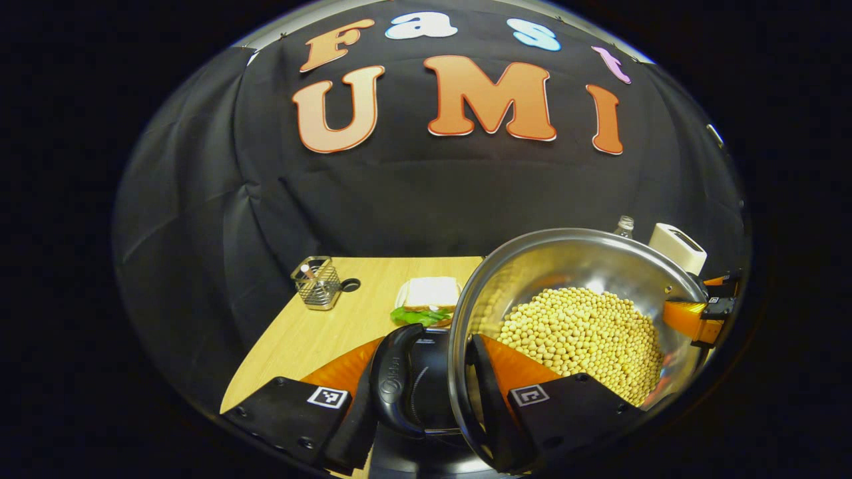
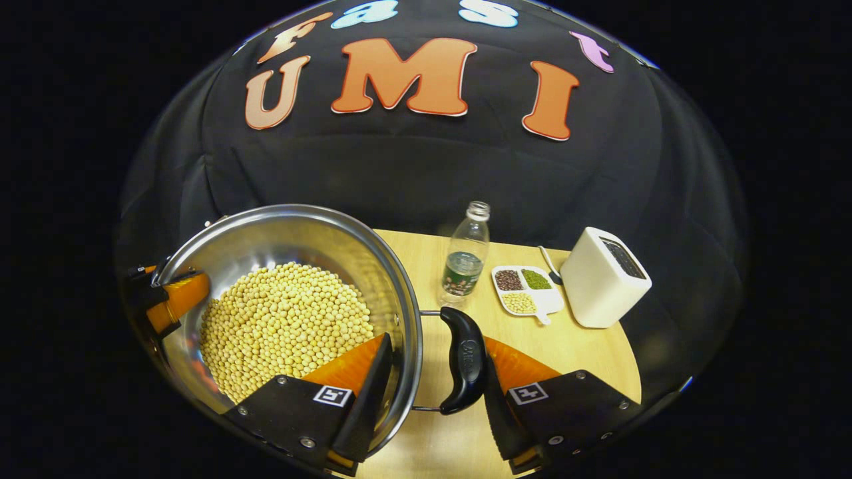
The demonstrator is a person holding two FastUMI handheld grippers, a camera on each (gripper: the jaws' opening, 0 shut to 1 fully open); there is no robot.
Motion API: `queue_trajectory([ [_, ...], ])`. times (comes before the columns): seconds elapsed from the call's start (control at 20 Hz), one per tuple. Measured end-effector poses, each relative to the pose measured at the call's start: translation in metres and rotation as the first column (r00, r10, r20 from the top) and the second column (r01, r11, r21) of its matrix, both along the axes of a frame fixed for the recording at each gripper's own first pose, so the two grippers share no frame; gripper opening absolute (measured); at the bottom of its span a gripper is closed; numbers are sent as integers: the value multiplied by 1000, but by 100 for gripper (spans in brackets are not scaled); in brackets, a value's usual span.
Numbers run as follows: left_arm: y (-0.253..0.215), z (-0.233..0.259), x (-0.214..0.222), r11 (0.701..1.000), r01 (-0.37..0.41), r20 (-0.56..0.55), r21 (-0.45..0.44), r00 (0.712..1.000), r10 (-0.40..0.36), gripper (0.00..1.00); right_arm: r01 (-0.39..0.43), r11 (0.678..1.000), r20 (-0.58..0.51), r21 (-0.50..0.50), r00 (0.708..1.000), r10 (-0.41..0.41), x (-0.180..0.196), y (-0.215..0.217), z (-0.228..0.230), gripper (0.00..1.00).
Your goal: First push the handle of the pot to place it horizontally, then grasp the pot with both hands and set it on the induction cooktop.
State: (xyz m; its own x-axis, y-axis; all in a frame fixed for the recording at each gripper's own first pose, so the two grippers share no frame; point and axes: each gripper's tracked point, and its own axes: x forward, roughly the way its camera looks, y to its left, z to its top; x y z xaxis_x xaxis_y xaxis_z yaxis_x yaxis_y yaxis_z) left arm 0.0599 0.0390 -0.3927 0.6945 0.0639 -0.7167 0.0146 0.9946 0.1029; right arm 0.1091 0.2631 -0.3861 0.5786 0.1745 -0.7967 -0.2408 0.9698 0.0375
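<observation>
Pot [image 2: 293, 266] handle [image 2: 464, 359] logo unreadable; soybeans [image 2: 283, 329] inside.

wooden table [image 2: 586, 346] bears bottle [image 2: 466, 256] (uncapped), toaster [image 2: 602, 279].

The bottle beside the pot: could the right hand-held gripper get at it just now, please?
Probably not yet. The right hand-held gripper straddles the pot rim and side handle, so it is occupied; the bottle stands unobstructed beyond.

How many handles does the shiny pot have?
2: one black handle on the pot's right side, between the right gripper's fingers, and another handle on its left side, between the left gripper's fingers.
</observation>
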Motion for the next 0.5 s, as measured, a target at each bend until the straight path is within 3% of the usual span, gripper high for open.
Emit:
queue_trajectory([
  [0.05,8,0,-2,1000,-5,1,5,1000,5,74,-1,1000,0,5,1000,1,-3,8,0,71],
  [0.25,38,-1,-8,999,-33,1,22,999,33,71,-25,1000,-10,19,1000,25,-7,37,-7,71],
  [0.5,60,-12,-11,998,-57,-7,26,998,57,74,-39,999,-18,22,999,39,-9,57,-19,71],
])
